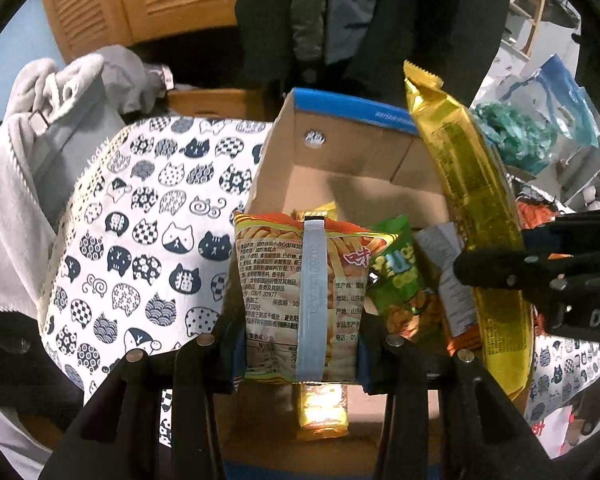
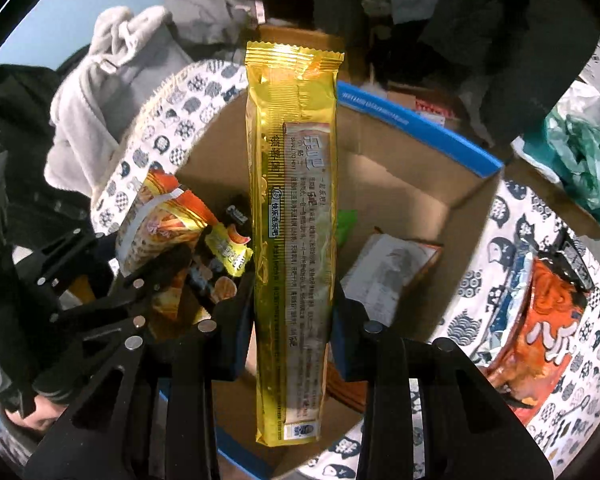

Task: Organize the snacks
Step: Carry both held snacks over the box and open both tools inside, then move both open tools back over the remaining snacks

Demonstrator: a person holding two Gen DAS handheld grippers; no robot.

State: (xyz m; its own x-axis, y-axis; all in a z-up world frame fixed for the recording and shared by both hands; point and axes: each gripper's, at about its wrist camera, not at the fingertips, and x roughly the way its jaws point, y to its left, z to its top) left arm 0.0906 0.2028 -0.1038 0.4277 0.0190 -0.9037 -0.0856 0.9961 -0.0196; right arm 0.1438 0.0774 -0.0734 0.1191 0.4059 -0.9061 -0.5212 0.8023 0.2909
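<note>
Left tool (image 1: 300,360) clamps chip bag (image 1: 300,300) | right tool (image 2: 294,340) clamps gold pack (image 2: 294,220) | over cardboard box (image 2: 400,152)

both grippers are showing matte black plastic frames: the left gripper (image 1: 300,354) and the right gripper (image 2: 292,334) are each carrying blue finger pads and round silver screw heads (white lettering is partly showing on one).
</note>
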